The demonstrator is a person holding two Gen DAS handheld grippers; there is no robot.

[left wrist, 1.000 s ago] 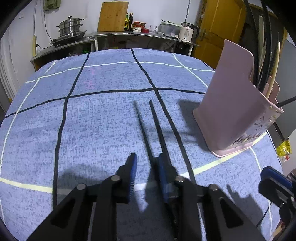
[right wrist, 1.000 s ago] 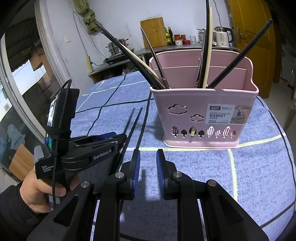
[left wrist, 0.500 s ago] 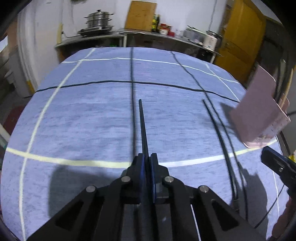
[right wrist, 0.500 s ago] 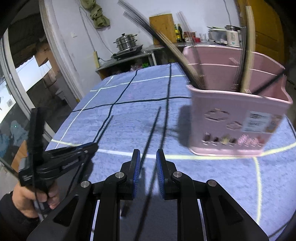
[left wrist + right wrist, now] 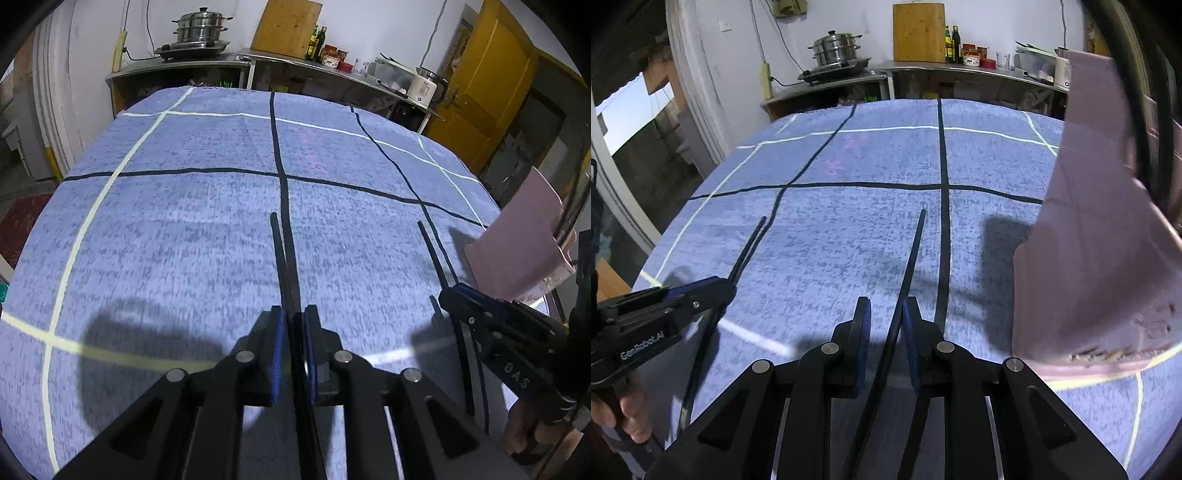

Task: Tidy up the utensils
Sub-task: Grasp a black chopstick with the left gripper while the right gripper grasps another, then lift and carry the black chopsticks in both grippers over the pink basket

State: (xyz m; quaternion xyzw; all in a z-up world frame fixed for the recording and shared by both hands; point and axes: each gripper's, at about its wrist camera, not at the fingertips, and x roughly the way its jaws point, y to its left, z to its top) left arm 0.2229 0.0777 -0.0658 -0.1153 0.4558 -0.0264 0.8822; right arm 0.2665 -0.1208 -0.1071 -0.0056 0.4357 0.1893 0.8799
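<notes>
One black chopstick point(image 5: 281, 254) was clamped in the left gripper point(image 5: 293, 343), jaws closed tight on it, tip pointing out over the blue checked desk point(image 5: 184, 229). The second chopstick point(image 5: 911, 258) ran between the right gripper's point(image 5: 884, 332) jaws, which stood slightly apart; it lay against the right pad, so whether it was gripped was unclear. Pink utensil basket point(image 5: 1108, 240) stood on the desk just right of that gripper.
</notes>
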